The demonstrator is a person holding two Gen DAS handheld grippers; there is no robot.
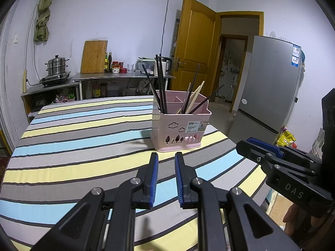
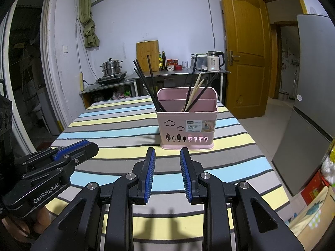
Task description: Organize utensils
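This is a lived-in home kitchen that doubles as a dining room. Along the pale wall a metal counter (image 2: 178, 72) carries a cutting board (image 2: 147, 55), oil bottles (image 2: 162, 61), jars and an electric kettle (image 2: 214, 61). A steamer pot (image 2: 111, 67) sits on a hob beside it. A fridge (image 1: 270, 87) stands near the wooden door (image 2: 245, 48), and a striped cloth covers the table (image 2: 117, 125).

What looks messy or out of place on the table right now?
The chopsticks in the pink basket lean loosely in different directions, dark and pale ones mixed. The basket stands upright on the striped tablecloth; nothing looks spilled.
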